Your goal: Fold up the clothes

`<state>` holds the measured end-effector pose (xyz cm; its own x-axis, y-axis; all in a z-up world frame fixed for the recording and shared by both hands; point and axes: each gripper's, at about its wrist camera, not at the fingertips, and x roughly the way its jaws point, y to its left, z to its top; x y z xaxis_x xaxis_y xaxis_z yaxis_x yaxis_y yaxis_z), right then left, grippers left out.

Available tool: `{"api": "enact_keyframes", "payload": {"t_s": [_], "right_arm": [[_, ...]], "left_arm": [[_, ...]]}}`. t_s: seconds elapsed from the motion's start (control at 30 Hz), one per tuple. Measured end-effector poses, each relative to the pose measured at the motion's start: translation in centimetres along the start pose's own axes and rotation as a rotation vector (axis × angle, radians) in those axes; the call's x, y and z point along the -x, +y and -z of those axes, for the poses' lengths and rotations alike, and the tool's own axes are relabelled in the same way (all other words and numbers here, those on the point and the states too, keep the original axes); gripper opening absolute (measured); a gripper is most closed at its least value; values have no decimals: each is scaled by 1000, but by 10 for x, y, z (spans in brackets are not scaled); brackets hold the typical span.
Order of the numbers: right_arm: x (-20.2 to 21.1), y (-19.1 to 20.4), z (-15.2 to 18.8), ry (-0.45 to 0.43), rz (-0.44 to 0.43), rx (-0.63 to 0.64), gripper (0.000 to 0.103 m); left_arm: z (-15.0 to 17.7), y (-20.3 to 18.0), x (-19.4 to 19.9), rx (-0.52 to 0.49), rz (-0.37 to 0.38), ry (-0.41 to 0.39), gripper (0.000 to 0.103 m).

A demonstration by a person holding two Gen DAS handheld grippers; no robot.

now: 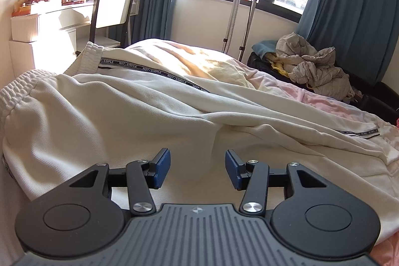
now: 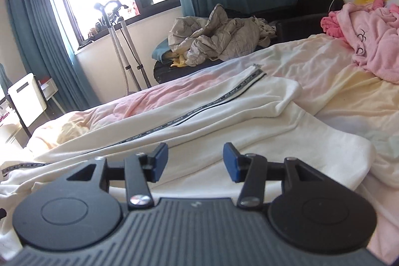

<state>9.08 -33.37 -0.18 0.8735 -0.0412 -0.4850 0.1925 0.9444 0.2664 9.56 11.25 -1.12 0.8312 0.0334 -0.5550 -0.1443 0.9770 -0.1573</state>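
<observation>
Cream-white track pants (image 1: 129, 116) with a black lettered side stripe lie spread across the bed, elastic waistband (image 1: 17, 91) at the left. In the right wrist view the pants (image 2: 224, 116) stretch away, leg ends towards the far right. My left gripper (image 1: 197, 171) is open and empty, low over the pants near the waist end. My right gripper (image 2: 195, 163) is open and empty, just above the nearer leg.
A pastel bedsheet (image 2: 336, 91) covers the bed. A pink fleece garment (image 2: 369, 34) lies at its far right. A grey quilted jacket (image 2: 219, 39) is heaped on a dark sofa. A garment steamer stand (image 1: 239, 9), a chair (image 1: 112, 4) and a dresser (image 1: 49, 24) stand beyond the bed.
</observation>
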Motion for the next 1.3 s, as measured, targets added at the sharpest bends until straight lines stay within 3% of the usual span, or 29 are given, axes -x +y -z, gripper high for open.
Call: {"api": "enact_keyframes", "payload": {"t_s": [0.1,0.27,0.33,0.53,0.7,0.83,0.97,1.3], "right_arm": [[13,5,14,5,14,42,54],[23,-11,18,12,-13,-62,59],[26,-15,18,3,-14,-86,63],[24,-21,29,8,73,-84,65],[22,-24,34,-6,114,-63,69],[22,-30,35,-17,99,-94,76],[22,-39,34,-15,87,-159,82],[12,-71,35,42,67,-399,84]], "left_arm": [[-1,14,15,34,-18,4,57],[-11,35,46,83,-42,-24,67],[-16,41,57,89,-62,-42,80],[-31,57,72,100,-119,-47,89],[-39,74,77,164,-134,-34,92],[-39,86,79,231,-134,-31,93],[-37,106,76,344,-134,-18,93],[-31,142,70,516,-196,31,93]]}}
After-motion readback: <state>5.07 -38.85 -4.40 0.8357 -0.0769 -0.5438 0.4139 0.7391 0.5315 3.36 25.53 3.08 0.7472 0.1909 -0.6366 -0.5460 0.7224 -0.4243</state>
